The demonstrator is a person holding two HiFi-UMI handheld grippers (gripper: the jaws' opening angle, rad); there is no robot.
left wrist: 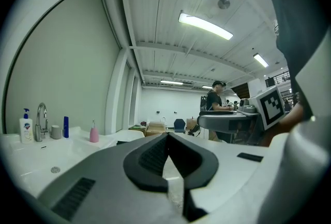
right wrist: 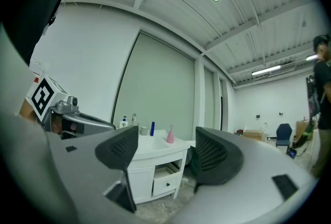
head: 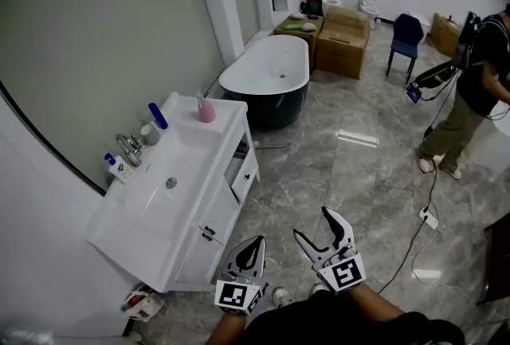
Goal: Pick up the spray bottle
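Observation:
The pink spray bottle [head: 205, 108] stands upright at the far end of the white vanity top [head: 195, 168]; it also shows in the left gripper view [left wrist: 93, 133] and the right gripper view [right wrist: 170, 135]. Both grippers hang over the floor in front of the vanity, well short of the bottle. My left gripper [head: 252, 248] [left wrist: 168, 166] is shut with nothing in it. My right gripper [head: 313, 224] [right wrist: 168, 153] stands open and empty, with the vanity showing through the gap between its jaws.
On the vanity are a blue bottle [head: 157, 115], a grey cup [head: 149, 134], a faucet [head: 130, 148] and a pump bottle [head: 116, 168]. A vanity drawer [head: 243, 170] stands ajar. Beyond are a bathtub [head: 267, 72], cardboard boxes [head: 344, 37], a blue chair [head: 406, 33], a person [head: 470, 88] and a floor cable [head: 430, 208].

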